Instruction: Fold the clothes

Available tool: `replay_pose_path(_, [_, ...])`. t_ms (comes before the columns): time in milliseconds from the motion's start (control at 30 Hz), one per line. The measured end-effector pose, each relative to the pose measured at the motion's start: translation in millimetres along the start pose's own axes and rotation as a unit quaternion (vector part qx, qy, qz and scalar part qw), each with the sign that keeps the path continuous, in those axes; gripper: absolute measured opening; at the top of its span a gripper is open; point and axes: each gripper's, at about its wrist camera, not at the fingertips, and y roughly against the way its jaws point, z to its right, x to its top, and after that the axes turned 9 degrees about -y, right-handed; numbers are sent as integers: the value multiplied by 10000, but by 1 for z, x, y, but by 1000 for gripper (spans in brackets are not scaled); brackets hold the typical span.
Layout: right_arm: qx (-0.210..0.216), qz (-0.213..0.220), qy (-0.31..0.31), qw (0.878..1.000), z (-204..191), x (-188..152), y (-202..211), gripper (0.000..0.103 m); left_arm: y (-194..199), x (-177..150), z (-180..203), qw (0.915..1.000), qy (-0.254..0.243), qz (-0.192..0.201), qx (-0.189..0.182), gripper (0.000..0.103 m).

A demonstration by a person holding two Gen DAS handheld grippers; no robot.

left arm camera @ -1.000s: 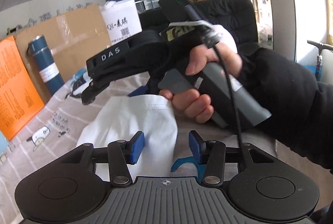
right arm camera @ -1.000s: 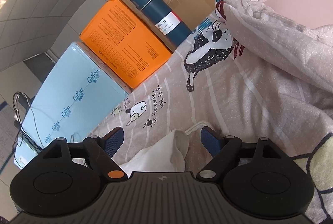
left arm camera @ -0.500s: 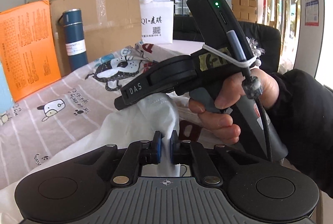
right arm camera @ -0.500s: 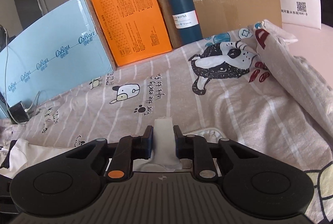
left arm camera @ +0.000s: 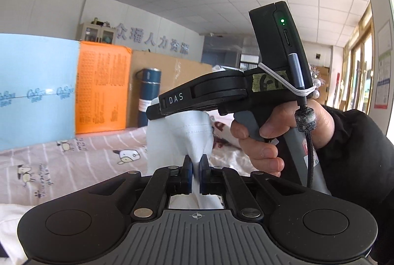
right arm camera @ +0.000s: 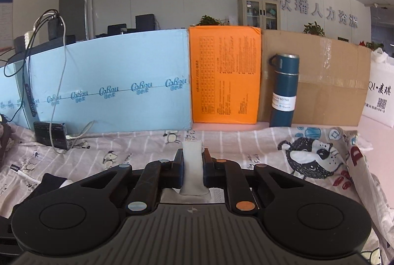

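Note:
A white garment (left arm camera: 181, 135) hangs stretched between both grippers, lifted above the patterned bed sheet (left arm camera: 73, 154). My left gripper (left arm camera: 195, 167) is shut on one edge of it. In the left wrist view the right gripper's front end (left arm camera: 154, 111) also pinches the cloth, held by a hand in a black sleeve. In the right wrist view my right gripper (right arm camera: 193, 160) is shut on a narrow strip of the white garment (right arm camera: 192, 166). More white cloth lies at the lower left (left arm camera: 9, 220).
Along the back stand a light blue foam board (right arm camera: 110, 87), an orange box (right arm camera: 225, 75), a blue thermos bottle (right arm camera: 283, 90), a cardboard box (right arm camera: 327, 83) and a white bag (right arm camera: 380, 95). A black power bank with cables (right arm camera: 50, 134) lies at the left. A dark item (right arm camera: 49, 181) sits on the sheet.
Both grippers have lifted and tilted up with the white garment, so the views now face the back wall. A second ago both were open around the cloth; they shut on it.

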Motion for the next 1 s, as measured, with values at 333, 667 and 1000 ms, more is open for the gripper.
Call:
replay_pose_path(333, [553, -363, 978, 9930, -164, -2, -36, 12, 98, -30, -62, 9920, 693, 405, 976, 4])
replay_pose_path(667, [586, -1388, 1697, 9739, -266, -66, -101, 11, 155, -82, -90, 9673, 1805, -271, 1764, 4])
replay_pose_path(1000, [1365, -927, 1080, 9804, -235, -41, -56, 77, 183, -102, -98, 9501, 2548, -464, 1741, 85])
